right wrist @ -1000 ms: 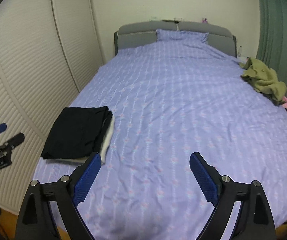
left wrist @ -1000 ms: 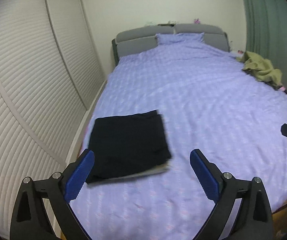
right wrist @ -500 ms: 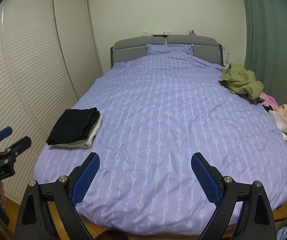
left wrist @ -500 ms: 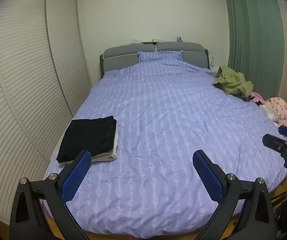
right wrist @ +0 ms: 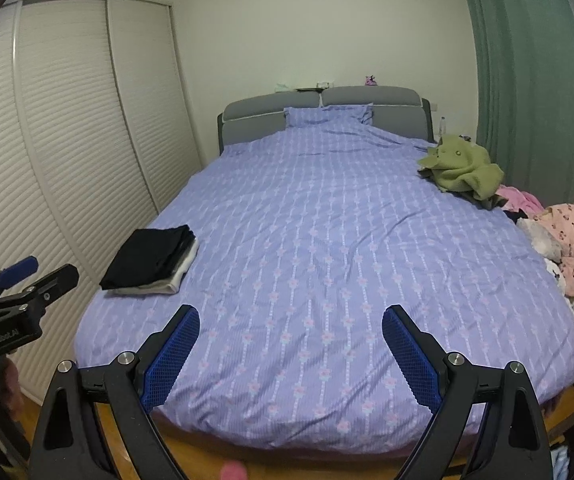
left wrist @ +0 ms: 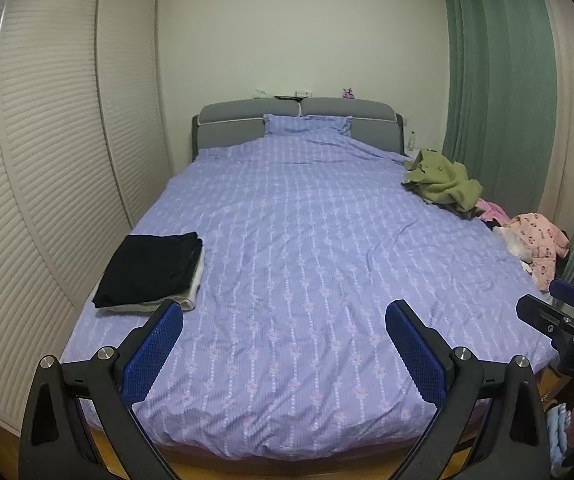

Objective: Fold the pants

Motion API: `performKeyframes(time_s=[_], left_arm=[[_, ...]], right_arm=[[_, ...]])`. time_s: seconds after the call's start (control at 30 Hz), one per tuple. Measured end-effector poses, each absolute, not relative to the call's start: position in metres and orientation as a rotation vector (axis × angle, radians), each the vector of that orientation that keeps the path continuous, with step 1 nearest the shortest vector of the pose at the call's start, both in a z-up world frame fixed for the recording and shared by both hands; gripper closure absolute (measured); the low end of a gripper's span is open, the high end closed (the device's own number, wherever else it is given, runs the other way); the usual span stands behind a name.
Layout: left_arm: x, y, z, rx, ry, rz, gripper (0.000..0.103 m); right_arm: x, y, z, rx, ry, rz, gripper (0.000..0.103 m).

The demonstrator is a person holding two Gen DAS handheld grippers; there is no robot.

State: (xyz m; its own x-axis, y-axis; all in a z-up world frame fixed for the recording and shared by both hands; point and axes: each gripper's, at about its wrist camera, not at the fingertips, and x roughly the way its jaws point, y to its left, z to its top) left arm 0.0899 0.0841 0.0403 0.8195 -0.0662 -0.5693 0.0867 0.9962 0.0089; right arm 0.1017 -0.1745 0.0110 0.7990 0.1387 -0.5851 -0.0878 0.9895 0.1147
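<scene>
**Folded pants on the bed, both tools empty**

The black pants (left wrist: 153,268) lie folded into a flat rectangle at the left edge of the bed (left wrist: 307,280), in the lower left of the left wrist frame. They rest on top of a folded pale garment (left wrist: 191,292), whose edge shows along their right and near sides. In the right wrist frame the same stack sits at middle left, pants (right wrist: 149,256) over pale garment (right wrist: 175,276).

The left tool (left wrist: 284,322) fills the bottom of its own frame with its jaws spread wide and nothing between the blue pads; it is held off the foot of the bed, well apart from the pants. The right tool (right wrist: 291,326) is likewise wide and empty at the bottom of its frame. Each tool also shows at the edge of the other's frame: right tool at lower right (left wrist: 559,312), left tool at lower left (right wrist: 27,276).

The purple patterned duvet (right wrist: 327,260) covers the bed. A green garment (left wrist: 443,184) is bunched at the upper right of the bed, with a pile of pink clothes (left wrist: 535,240) just below it at the right edge. A grey headboard (left wrist: 295,124) stands at top centre, slatted wardrobe doors (left wrist: 47,160) on the left, and green curtains (left wrist: 499,80) on the right.
</scene>
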Motion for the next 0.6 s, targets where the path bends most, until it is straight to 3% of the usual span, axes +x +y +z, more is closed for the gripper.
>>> performKeyframes(time_s=[0.6], left_arm=[[0.082, 0.068, 0.052, 0.056, 0.57, -0.135, 0.0]], right_arm=[[0.088, -0.178, 0.02, 0.073, 0.604, 0.094, 0.009]])
